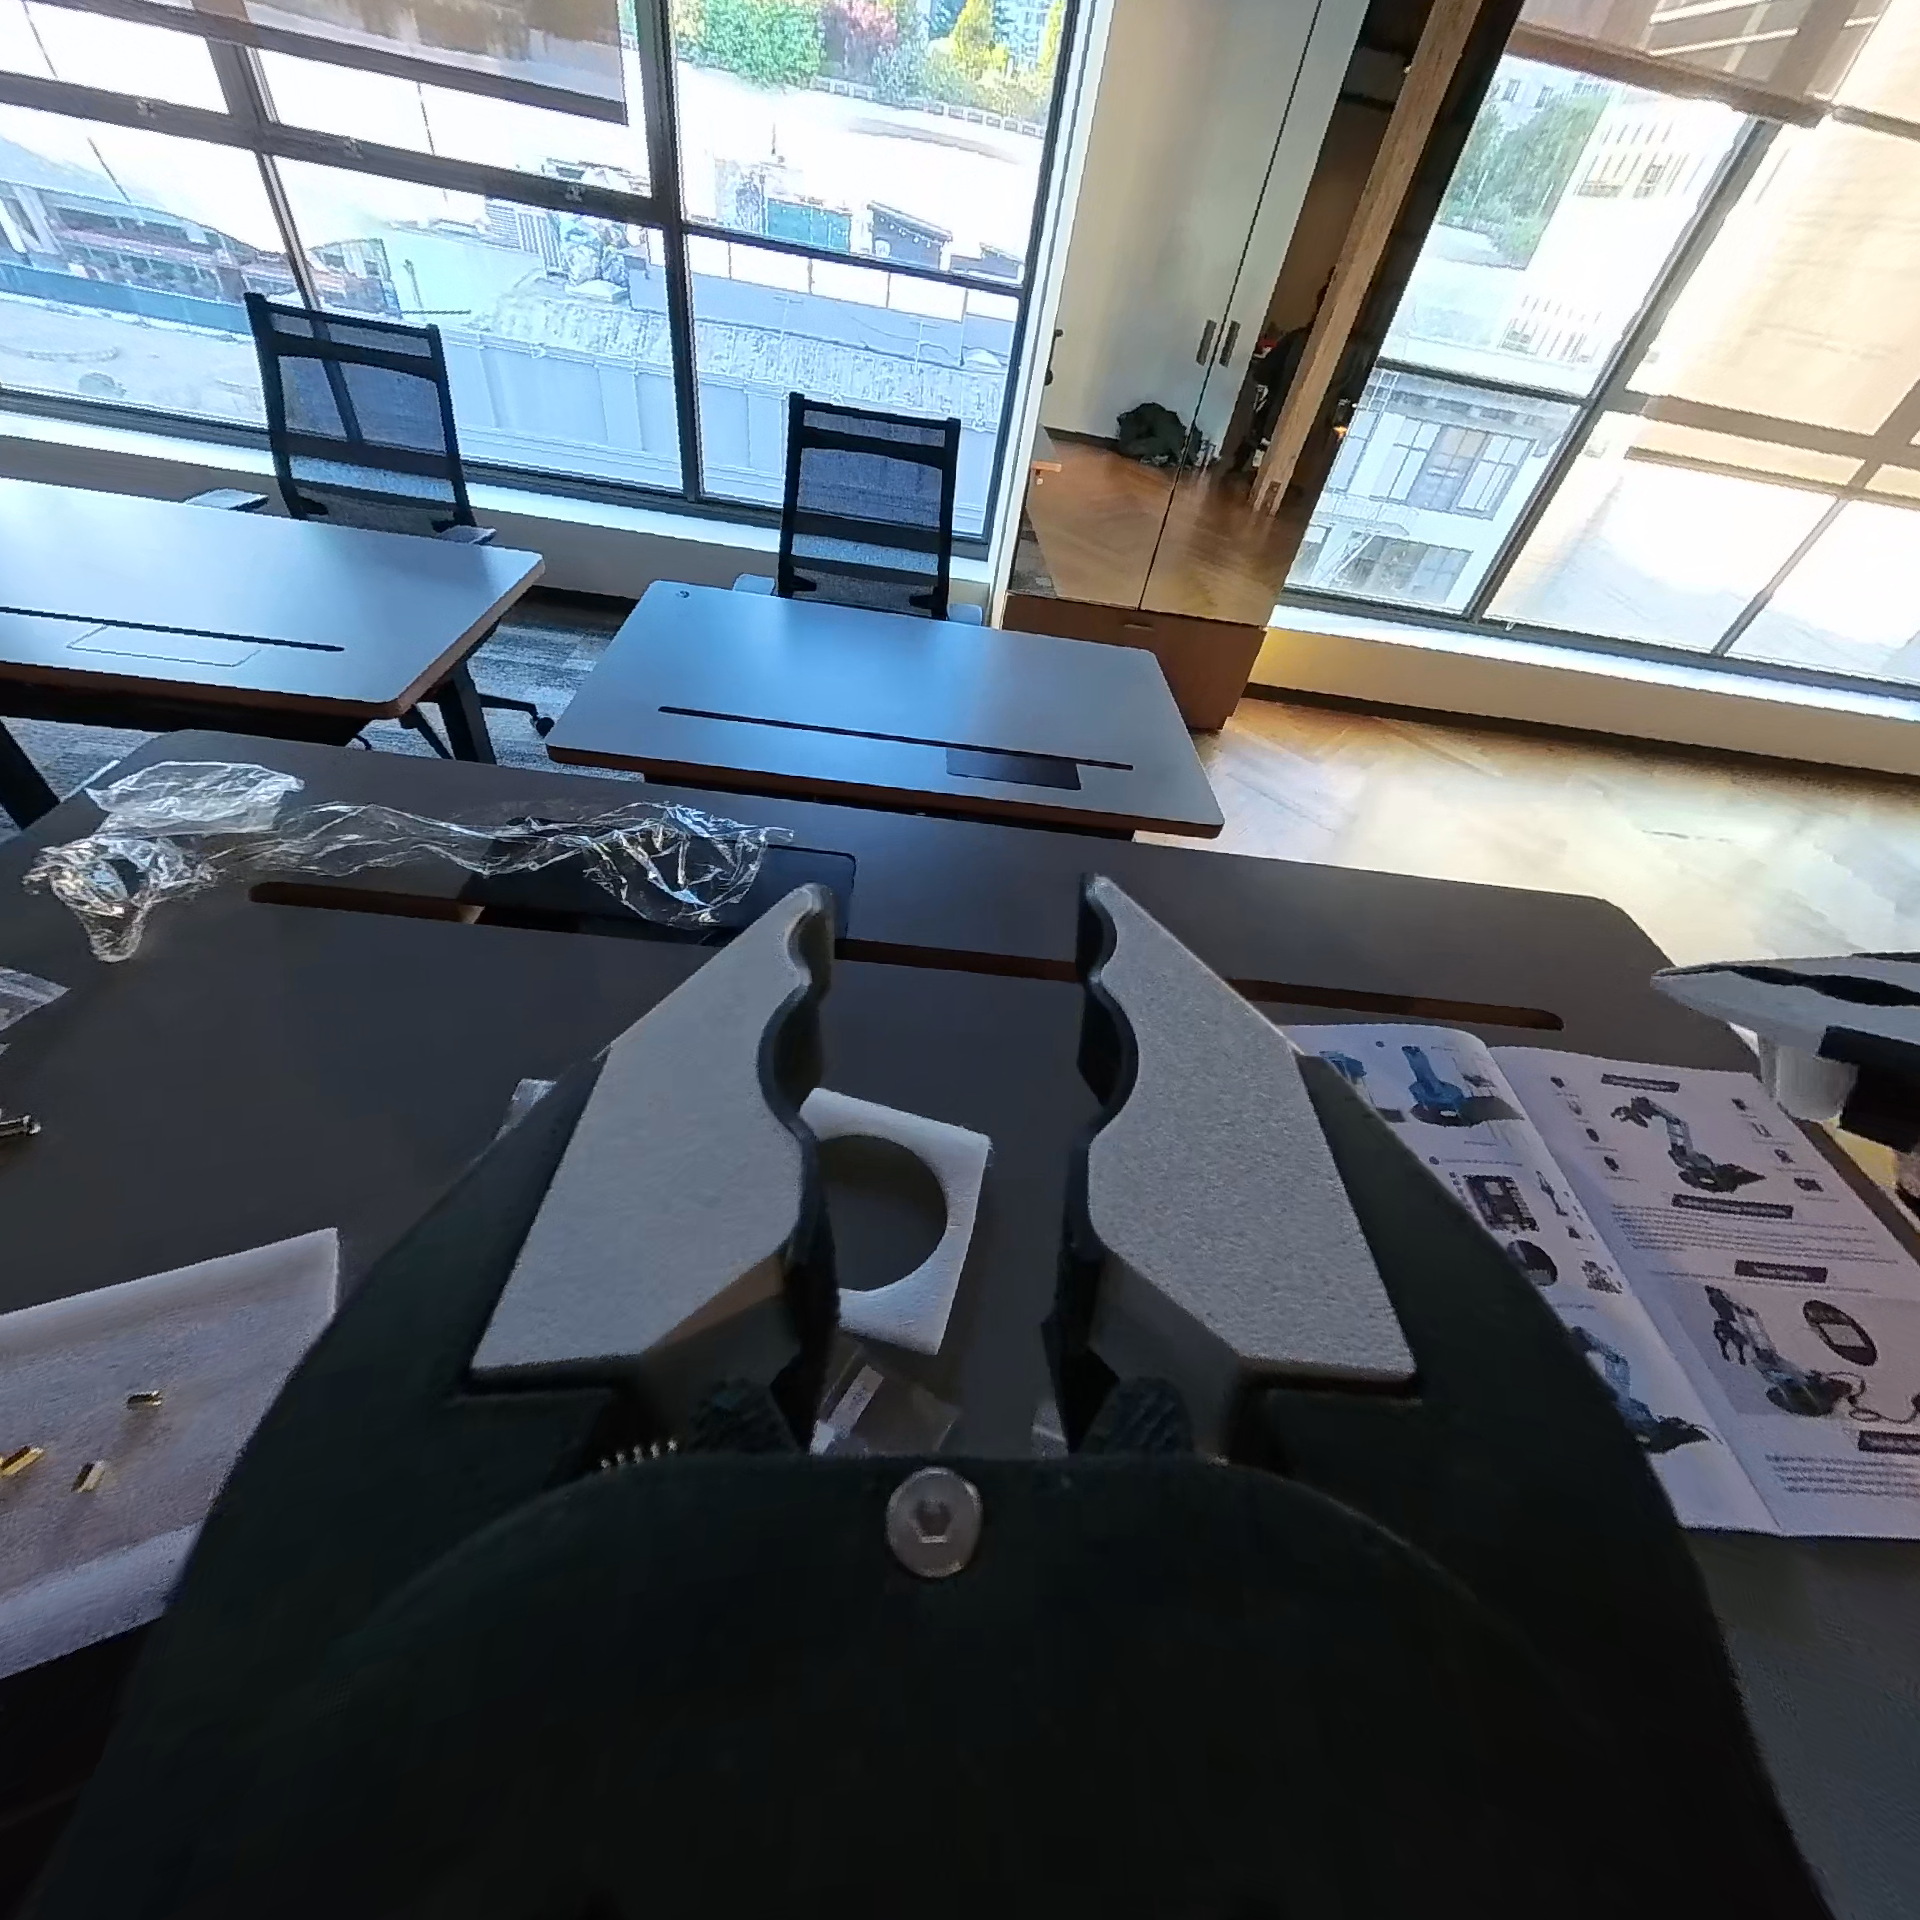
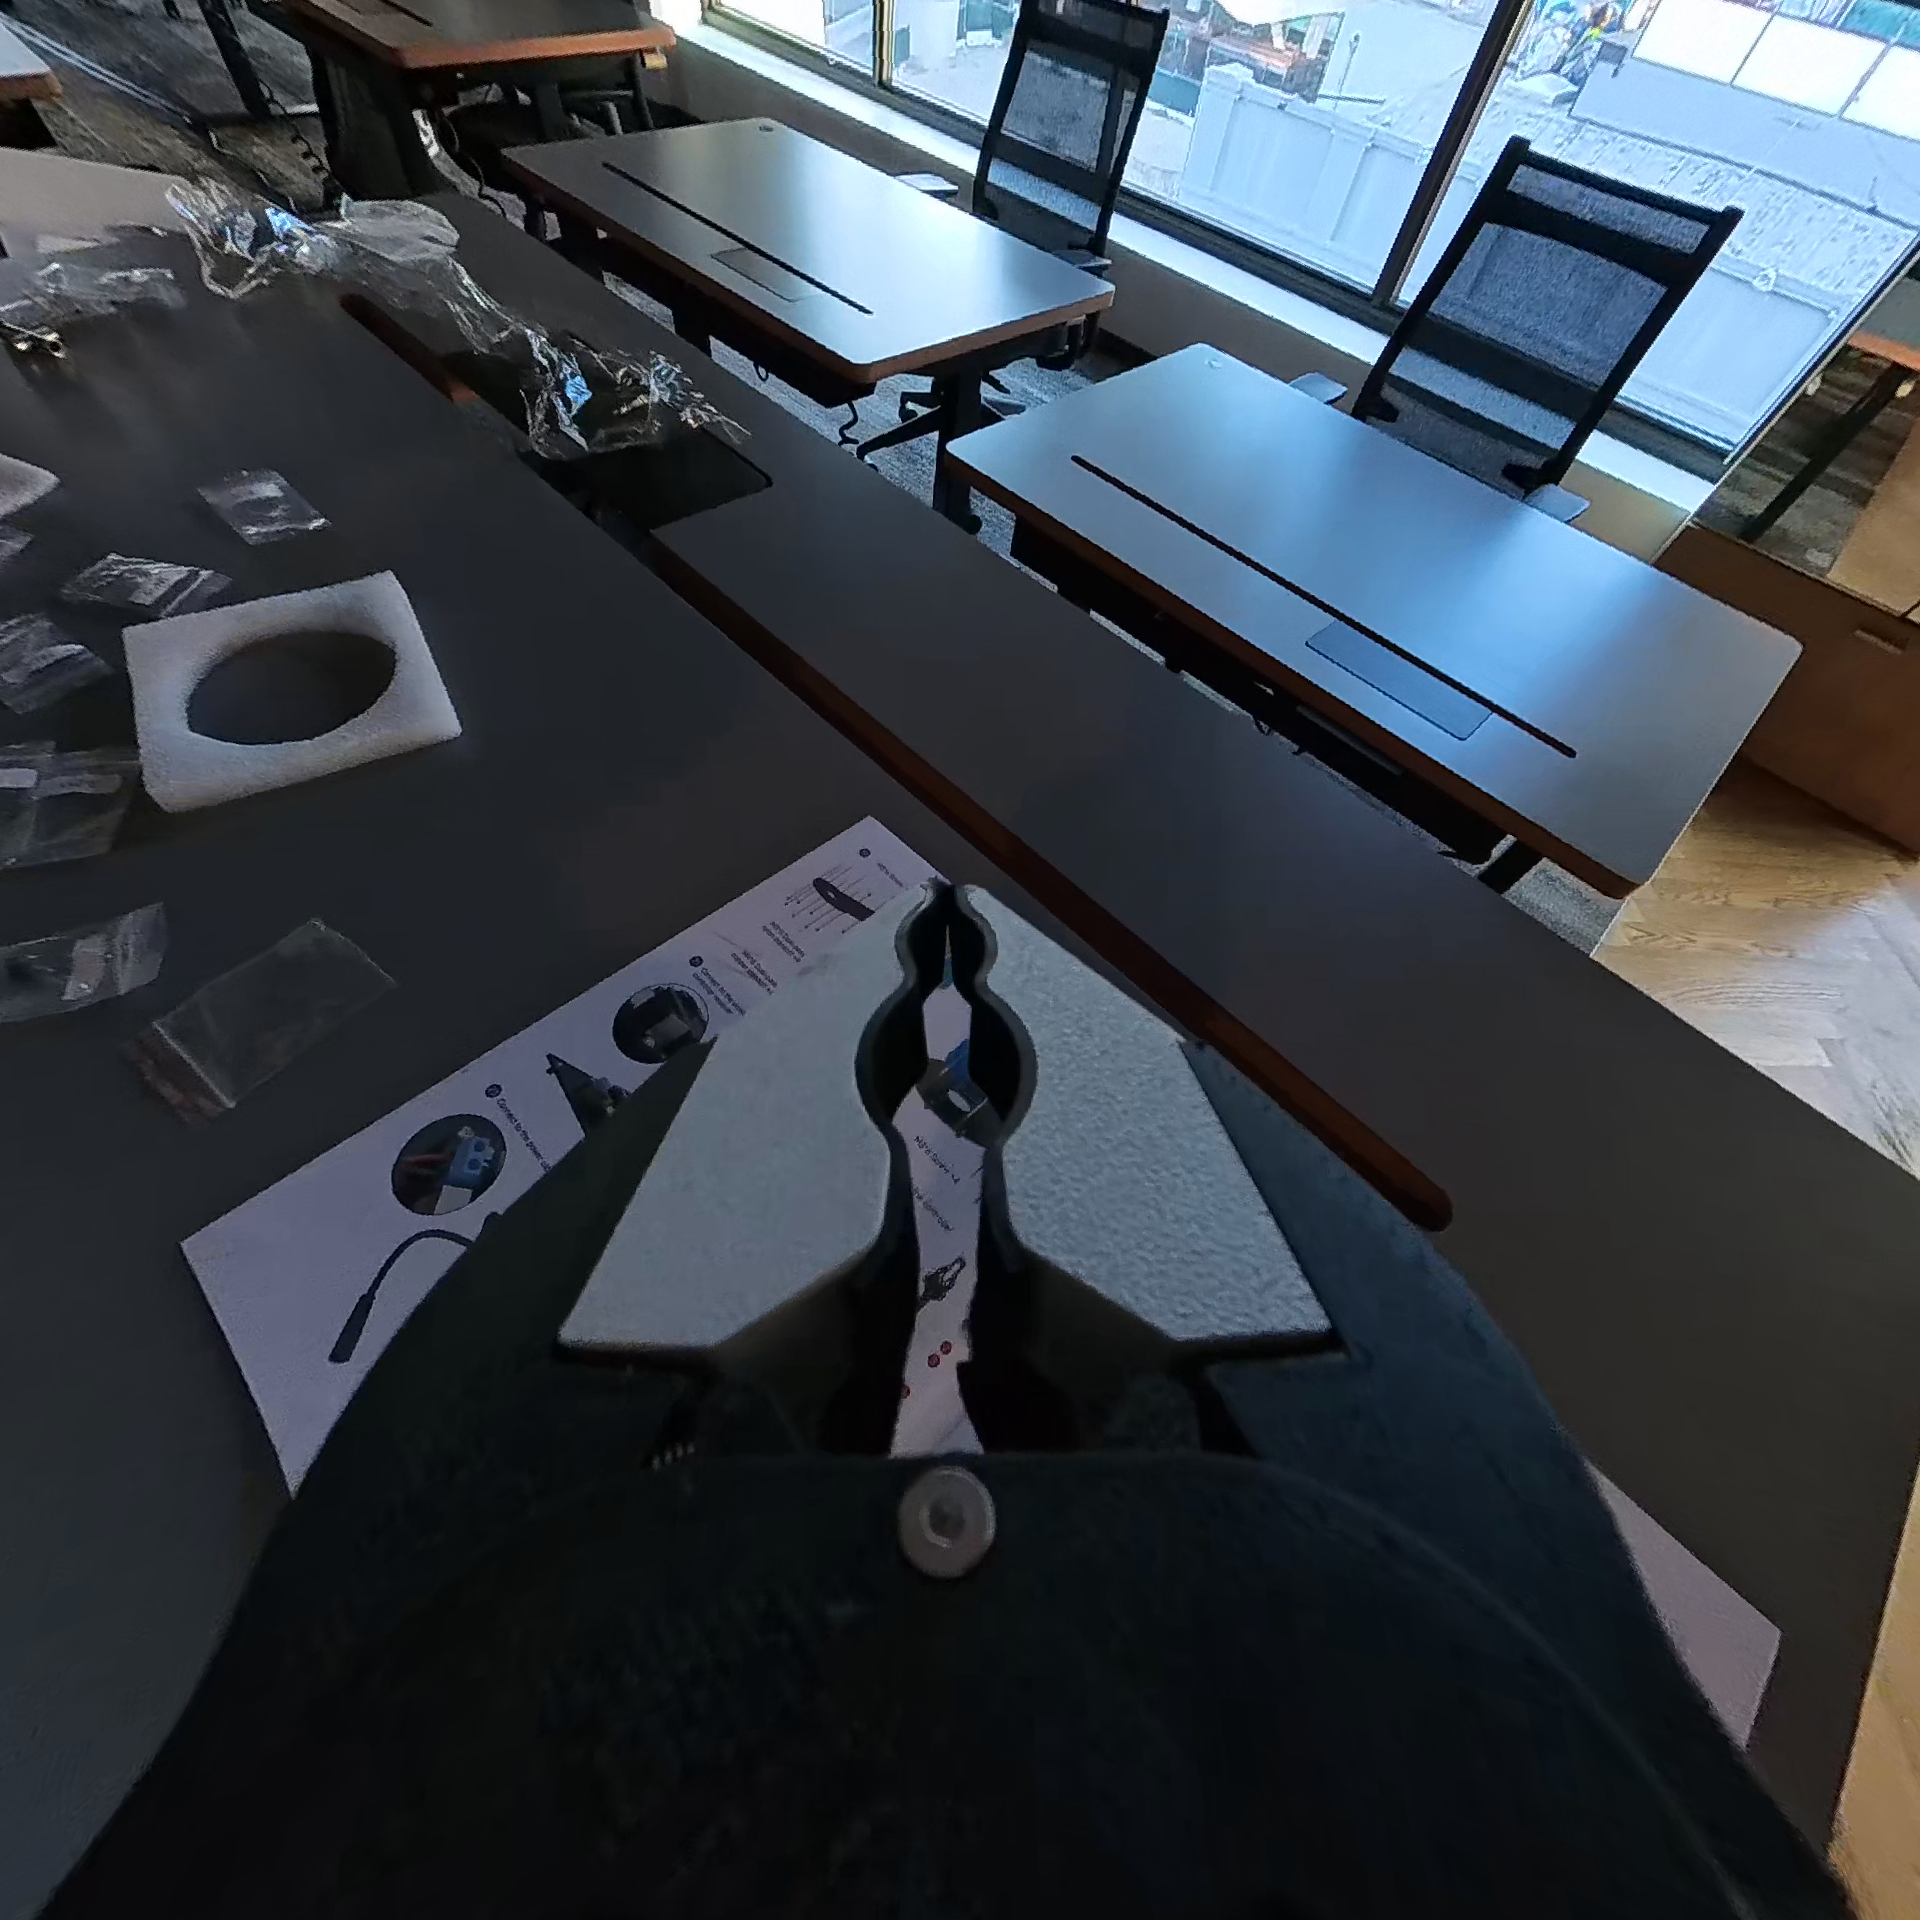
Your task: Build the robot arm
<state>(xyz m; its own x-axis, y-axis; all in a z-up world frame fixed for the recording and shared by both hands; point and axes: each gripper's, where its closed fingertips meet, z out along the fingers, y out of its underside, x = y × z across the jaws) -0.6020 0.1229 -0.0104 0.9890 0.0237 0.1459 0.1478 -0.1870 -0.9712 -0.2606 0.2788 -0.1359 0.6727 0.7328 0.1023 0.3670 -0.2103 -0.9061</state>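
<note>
Left gripper (image 1: 956,940) hangs spread over a foam square (image 1: 914,1226); right gripper (image 2: 943,902), jaws pressed together, probably empty, sits above the booklet (image 2: 499,1153), lengthwise left-right on the desk (image 2: 644,831).

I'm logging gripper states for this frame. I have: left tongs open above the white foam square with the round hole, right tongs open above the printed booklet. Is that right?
Not quite. The right tongs are shut, tips together above the printed booklet, as the right wrist view shows. The left tongs are indeed open above the white foam square with the round hole.
</note>
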